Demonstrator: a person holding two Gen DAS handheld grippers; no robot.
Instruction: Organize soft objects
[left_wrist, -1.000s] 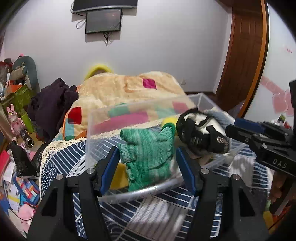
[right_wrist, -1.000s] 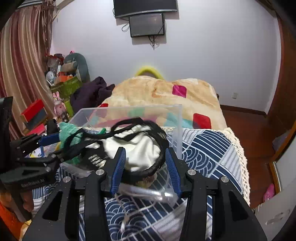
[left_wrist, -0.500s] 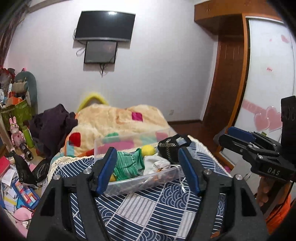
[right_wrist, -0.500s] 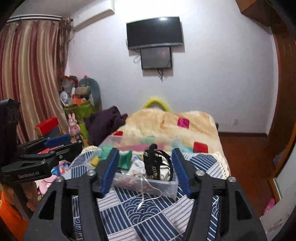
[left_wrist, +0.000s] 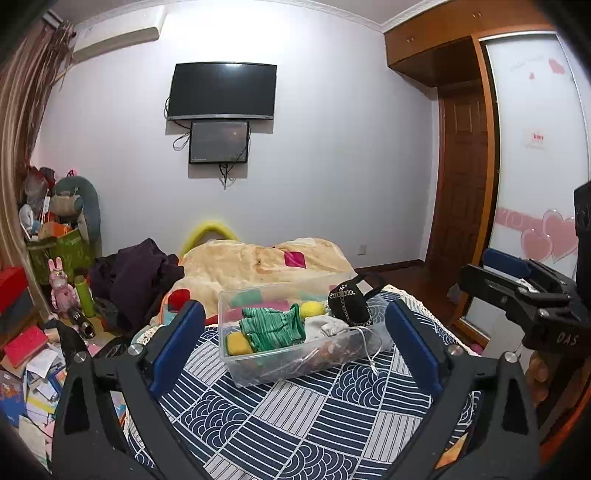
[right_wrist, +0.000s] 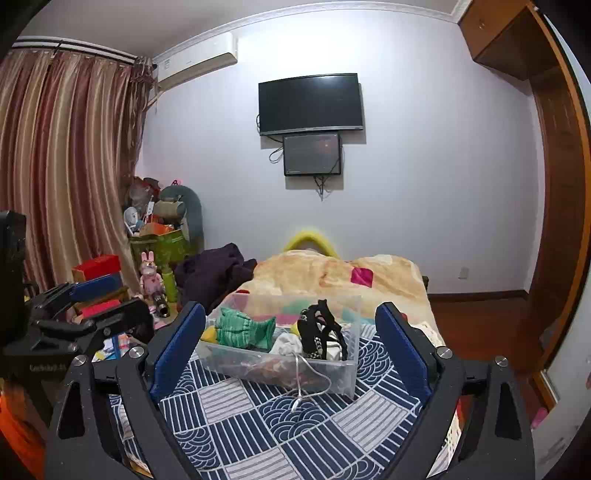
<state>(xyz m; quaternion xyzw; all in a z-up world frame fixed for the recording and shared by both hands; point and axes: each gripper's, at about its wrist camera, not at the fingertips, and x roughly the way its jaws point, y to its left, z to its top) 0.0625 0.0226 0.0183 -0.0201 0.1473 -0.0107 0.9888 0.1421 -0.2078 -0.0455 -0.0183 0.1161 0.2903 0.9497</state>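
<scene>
Grippers both stand with jaws wide apart and empty: our left gripper (left_wrist: 295, 347) and our right gripper (right_wrist: 288, 347). Between their fingers we see the clear bin (left_wrist: 295, 365) on the blue patterned bedspread (left_wrist: 295, 424), holding the green glove (left_wrist: 271, 326), a yellow sponge (left_wrist: 238, 343) and the black mask (left_wrist: 349, 304) at its right end.

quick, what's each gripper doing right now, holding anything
Left hand-held gripper: open, holding nothing.
Right hand-held gripper: open, holding nothing.
</scene>
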